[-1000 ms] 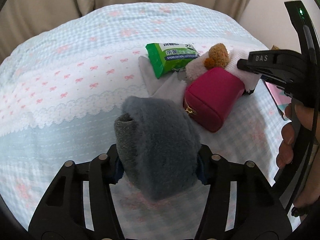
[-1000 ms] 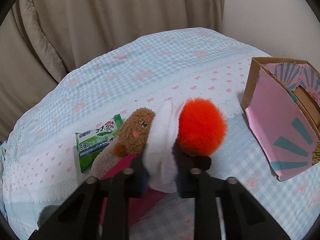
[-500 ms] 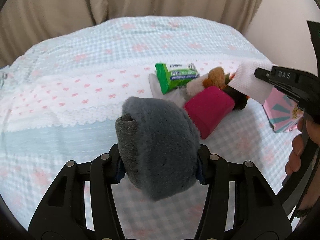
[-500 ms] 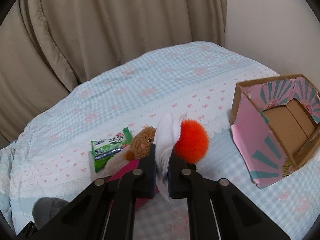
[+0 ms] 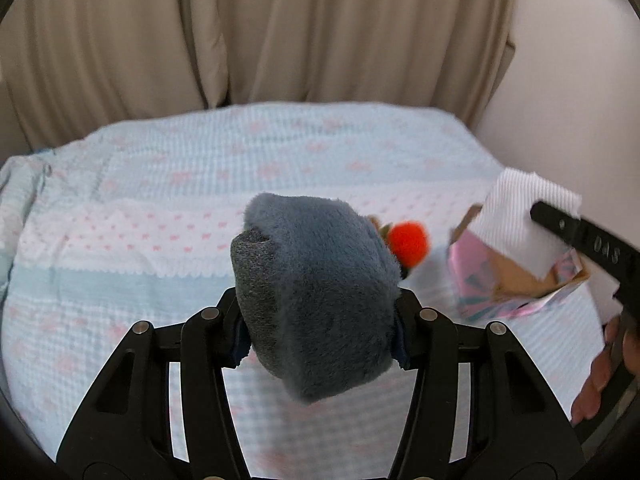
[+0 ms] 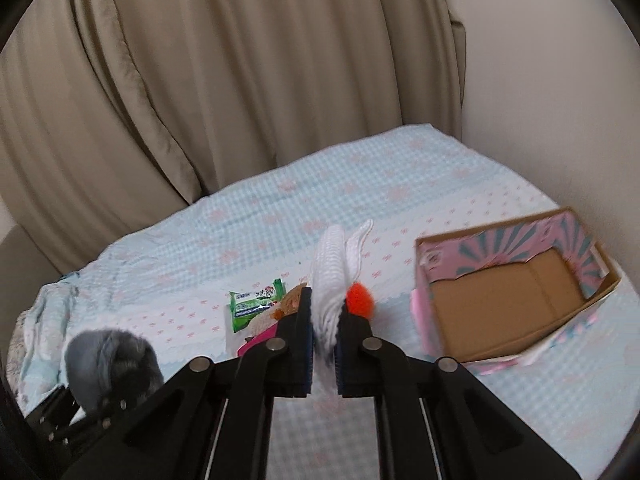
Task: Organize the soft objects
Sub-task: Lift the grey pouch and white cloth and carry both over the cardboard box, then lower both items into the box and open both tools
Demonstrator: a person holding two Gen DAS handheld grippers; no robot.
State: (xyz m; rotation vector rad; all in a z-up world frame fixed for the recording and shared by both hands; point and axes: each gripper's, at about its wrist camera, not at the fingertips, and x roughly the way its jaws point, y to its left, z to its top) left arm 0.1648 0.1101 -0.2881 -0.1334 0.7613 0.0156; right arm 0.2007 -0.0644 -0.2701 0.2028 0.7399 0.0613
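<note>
I am lifting both loads clear of the bed (image 6: pixel 280 208); left tongs (image 5: pixel 320 320) pinching the grey plush (image 5: pixel 316 296); right tongs (image 6: pixel 324 344) pressed on the white cloth (image 6: pixel 330 280), now nearing the box (image 6: pixel 500 304) for stowing.

"DAS" stands on the right claw (image 5: pixel 560 226); the green packet's (image 6: pixel 256 306) print is unreadable.

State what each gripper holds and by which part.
Left gripper: grey plush roll, clamped across its middle. Right gripper: white knitted cloth, pinched at its lower end.
</note>
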